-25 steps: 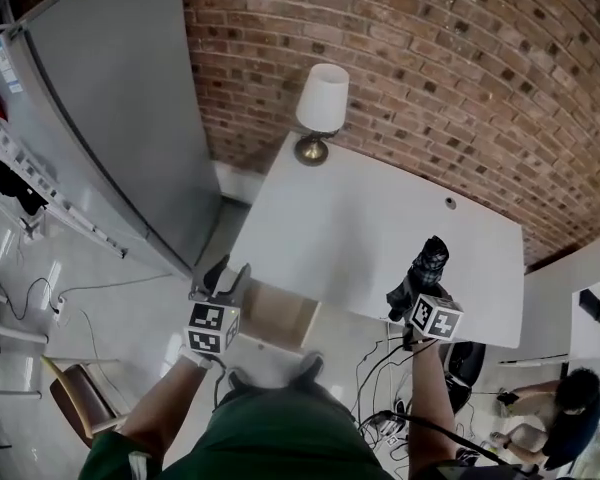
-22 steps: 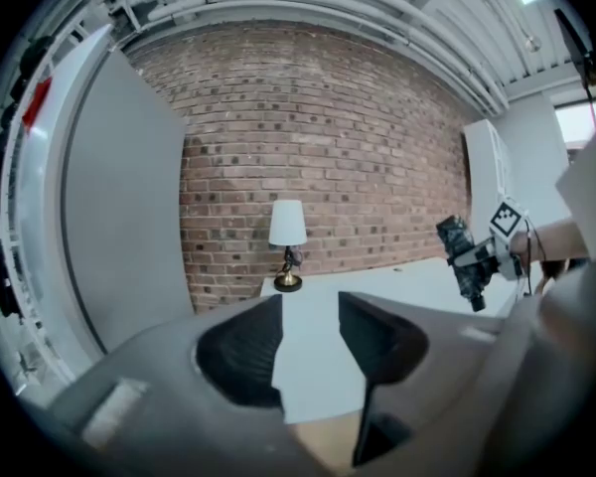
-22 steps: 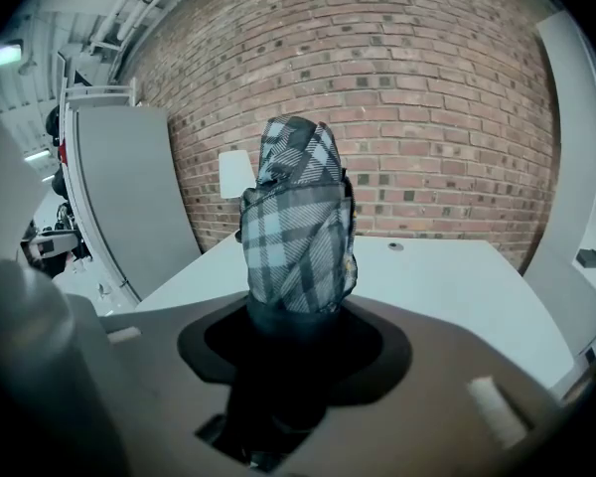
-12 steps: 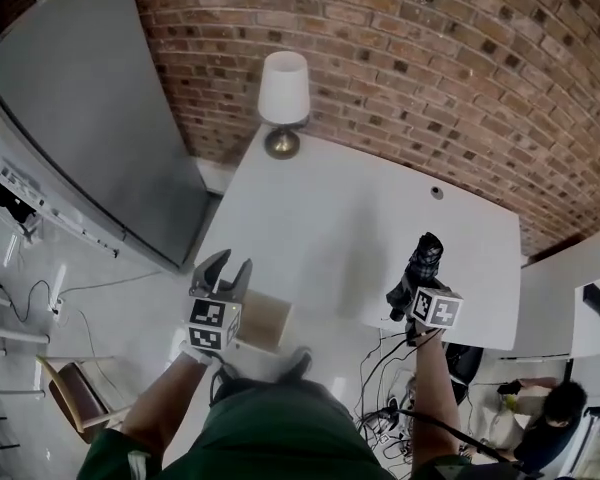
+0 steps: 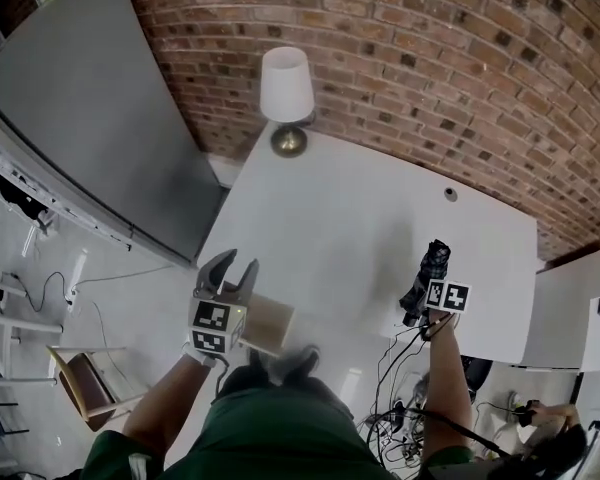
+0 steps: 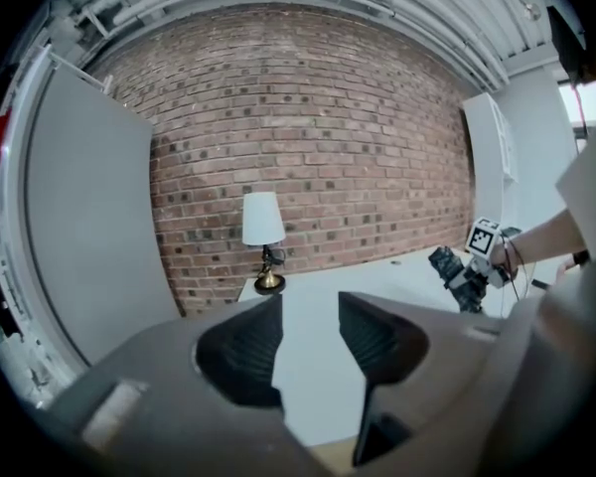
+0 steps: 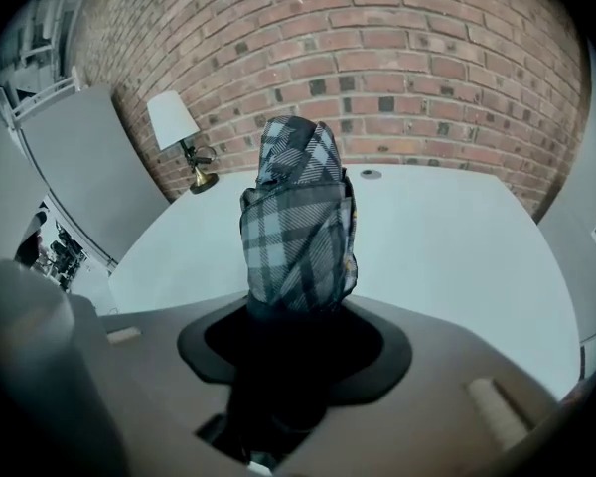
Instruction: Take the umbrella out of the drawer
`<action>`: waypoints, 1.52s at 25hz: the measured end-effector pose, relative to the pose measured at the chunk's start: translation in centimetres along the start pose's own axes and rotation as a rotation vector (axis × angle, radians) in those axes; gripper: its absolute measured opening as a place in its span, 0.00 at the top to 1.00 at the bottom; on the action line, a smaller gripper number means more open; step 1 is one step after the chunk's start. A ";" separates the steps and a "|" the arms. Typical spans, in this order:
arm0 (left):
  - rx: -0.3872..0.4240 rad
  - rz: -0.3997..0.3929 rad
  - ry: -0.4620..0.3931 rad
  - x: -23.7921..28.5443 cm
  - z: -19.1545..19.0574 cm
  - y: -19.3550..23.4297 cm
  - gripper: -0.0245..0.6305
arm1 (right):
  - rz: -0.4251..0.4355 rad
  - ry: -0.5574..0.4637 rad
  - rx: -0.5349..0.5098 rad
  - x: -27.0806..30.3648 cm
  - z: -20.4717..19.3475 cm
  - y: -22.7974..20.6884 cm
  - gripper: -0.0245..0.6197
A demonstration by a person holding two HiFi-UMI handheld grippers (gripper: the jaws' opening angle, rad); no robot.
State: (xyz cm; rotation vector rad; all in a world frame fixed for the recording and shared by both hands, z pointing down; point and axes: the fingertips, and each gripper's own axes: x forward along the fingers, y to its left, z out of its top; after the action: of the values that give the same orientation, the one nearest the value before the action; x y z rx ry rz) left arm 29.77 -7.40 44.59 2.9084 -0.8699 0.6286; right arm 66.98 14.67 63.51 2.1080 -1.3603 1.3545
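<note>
A folded grey plaid umbrella (image 5: pixel 432 268) (image 7: pixel 300 212) stands up out of my right gripper (image 5: pixel 421 298) (image 7: pixel 296 316), which is shut on its lower end, over the front right part of the white table (image 5: pixel 350 218). The open wooden drawer (image 5: pixel 271 322) sticks out under the table's front left edge. Just left of the drawer, my left gripper (image 5: pixel 230 266) (image 6: pixel 309 306) is open with nothing between its fingers. In the left gripper view the umbrella (image 6: pixel 455 269) shows far right, over the table.
A white-shaded lamp (image 5: pixel 285 86) (image 6: pixel 261 223) (image 7: pixel 180 127) stands at the table's far left corner against the brick wall. There is a cable hole (image 5: pixel 450 195) at the far right. A tall grey panel (image 5: pixel 90 118) leans at the left. A chair (image 5: pixel 75 388) and cables (image 5: pixel 400 418) are on the floor.
My right gripper has sunk with the umbrella toward the table's front right edge. The left gripper has shifted beside the drawer and stays open.
</note>
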 end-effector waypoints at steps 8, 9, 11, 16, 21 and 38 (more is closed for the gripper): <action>-0.012 0.003 0.040 2.6 -1.0 1.6 0.70 | -0.001 0.181 0.056 4.7 -1.3 -2.9 0.69; -0.009 0.009 0.041 2.8 -0.9 1.8 0.70 | 0.003 0.190 0.060 5.1 -1.2 -3.0 0.68; -0.009 0.025 0.043 3.1 -0.8 2.5 0.70 | 0.009 0.203 0.072 5.9 -1.0 -3.3 0.68; -0.018 0.048 0.056 3.4 -1.0 3.8 0.70 | -0.016 0.220 0.141 7.5 -1.7 -4.0 0.64; -0.027 0.048 0.054 3.9 -1.0 4.5 0.70 | -0.022 0.169 0.158 7.7 -1.4 -4.1 0.58; -0.045 0.041 -0.068 3.1 2.9 9.6 0.73 | -0.072 -0.475 0.122 -7.8 9.8 0.7 0.56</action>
State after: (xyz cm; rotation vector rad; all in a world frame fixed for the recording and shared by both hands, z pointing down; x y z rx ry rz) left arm 28.11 -17.52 42.40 2.8940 -0.9405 0.5087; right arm 70.89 12.17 51.88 2.6524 -1.3725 0.9639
